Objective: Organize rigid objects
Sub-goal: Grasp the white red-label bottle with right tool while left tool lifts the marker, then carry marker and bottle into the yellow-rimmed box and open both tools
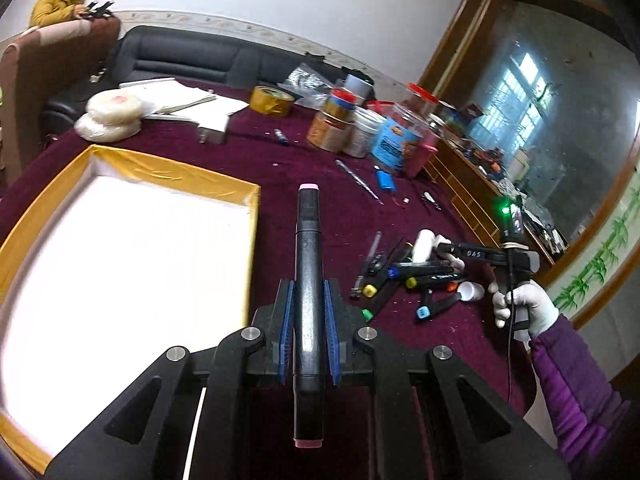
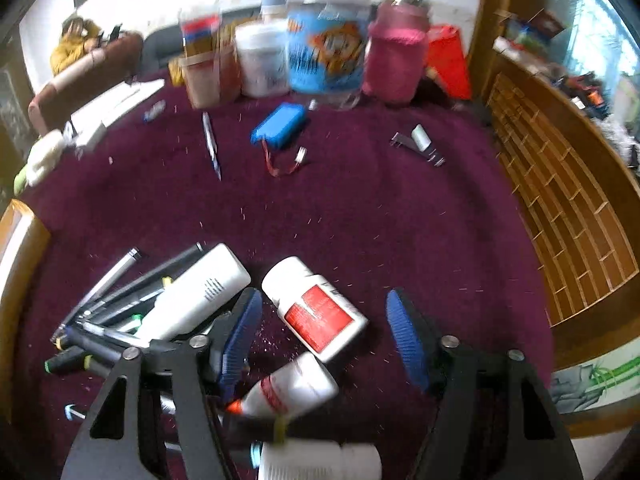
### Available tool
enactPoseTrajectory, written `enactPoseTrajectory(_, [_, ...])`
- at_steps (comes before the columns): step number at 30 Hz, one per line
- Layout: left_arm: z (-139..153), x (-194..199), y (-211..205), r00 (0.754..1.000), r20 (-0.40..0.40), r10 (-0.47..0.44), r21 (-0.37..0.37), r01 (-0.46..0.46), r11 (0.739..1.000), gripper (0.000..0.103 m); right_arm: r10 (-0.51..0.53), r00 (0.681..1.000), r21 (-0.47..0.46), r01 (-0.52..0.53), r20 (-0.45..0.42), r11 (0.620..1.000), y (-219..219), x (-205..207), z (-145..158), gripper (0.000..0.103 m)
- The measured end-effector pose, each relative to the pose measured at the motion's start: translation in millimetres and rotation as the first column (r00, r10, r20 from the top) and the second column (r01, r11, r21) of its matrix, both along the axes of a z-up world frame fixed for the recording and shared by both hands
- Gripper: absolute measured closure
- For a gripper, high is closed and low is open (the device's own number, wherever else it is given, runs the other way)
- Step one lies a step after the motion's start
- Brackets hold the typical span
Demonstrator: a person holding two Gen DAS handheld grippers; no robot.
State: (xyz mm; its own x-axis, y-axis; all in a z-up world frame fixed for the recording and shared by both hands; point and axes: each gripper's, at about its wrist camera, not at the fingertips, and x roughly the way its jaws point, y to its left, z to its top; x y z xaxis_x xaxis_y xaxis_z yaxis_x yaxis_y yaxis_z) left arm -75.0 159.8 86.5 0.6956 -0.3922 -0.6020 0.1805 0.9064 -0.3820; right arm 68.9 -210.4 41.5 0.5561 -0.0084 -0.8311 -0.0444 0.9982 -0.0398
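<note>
Clamped between the blue pads of the left gripper (image 1: 308, 312) is a black marker (image 1: 308, 280), its pink cap pointing toward twelve o'clock and its other pink end hanging back toward six. At nine o'clock from it lies the yellow-edged tray (image 1: 176, 172) with a white floor, resting on the maroon tablecloth (image 1: 280, 152). Out at three o'clock a heap of markers (image 1: 404, 276) sprawls on the cloth, with the gloved right hand (image 1: 520, 300) just past it.

Spread wide, the right gripper (image 2: 324, 320) hangs over the cloth with nothing between its blue pads (image 2: 408, 340); they straddle a white pill bottle (image 2: 316, 304) with a red label, lying on its side. At six o'clock from that lies a white squeeze bottle (image 2: 292, 390) with an orange tip. At nine o'clock a white remote-like case (image 2: 196, 296) rests on the marker pile. Toward twelve o'clock sit a blue battery pack (image 2: 280, 124) and, beyond it, a row of jars (image 2: 328, 48), blurred.
</note>
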Motion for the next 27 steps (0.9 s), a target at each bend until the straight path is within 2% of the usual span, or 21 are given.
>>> enactPoseTrajectory(2, [-0.8,-2.5,5.0,1.0,-0.004,0.015,0.003,-0.015,1.0,0.091,0.007,0.999,-0.01,-0.008,-0.043,1.0,-0.4,5.1,-13.5,0.061])
enactPoseTrajectory(4, [-1.0,-4.0,9.8,0.999,-0.005,0.031,0.007,-0.031,0.999,0.091,-0.003,0.999,-0.005,0.003,-0.033,1.0,-2.5,4.0,-14.2,0.061])
enactPoseTrajectory(6, [-1.8,-3.5,12.9,0.999,-0.007,0.038,0.002,-0.038,0.999,0.091,-0.033,0.999,0.041,0.034,-0.016,0.999,-9.4,-1.7,-9.2,0.061])
enactPoseTrajectory(10, [-6.2,1.5,19.4,0.999,-0.025,0.04,-0.018,-0.041,0.999,0.091,-0.07,0.996,0.107,0.065,0.048,0.992,-13.3,-16.7,17.9,0.061])
enactPoseTrajectory(13, [-7.1,9.1,31.5,0.998,-0.044,0.05,-0.026,-0.051,0.998,0.091,-0.037,0.996,0.182,0.022,0.079,0.983,1.9,-34.5,47.1,0.061])
enactPoseTrajectory(17, [-12.6,34.5,48.1,0.992,-0.1,0.078,-0.024,-0.08,0.996,0.091,0.113,0.99,0.321,-0.133,0.08,0.938,67.8,-49.4,70.4,0.061])
enactPoseTrajectory(19, [-18.0,50.7,54.5,0.988,-0.125,0.091,-0.007,-0.092,0.996,0.091,0.178,0.982,0.366,-0.191,0.069,0.911,103.5,-50.2,70.2,0.061])
enactPoseTrajectory(21, [-26.6,68.3,62.3,0.982,-0.161,0.095,-0.01,-0.097,0.995,0.091,0.258,0.965,0.43,-0.25,0.042,0.867,152.2,-47.0,61.7,0.061])
enactPoseTrajectory(27, [-52.9,102.4,84.5,0.966,-0.222,0.13,-0.038,-0.142,0.989,0.091,0.337,0.941,0.536,-0.277,-0.016,0.798,259.5,-35.3,35.2,0.061])
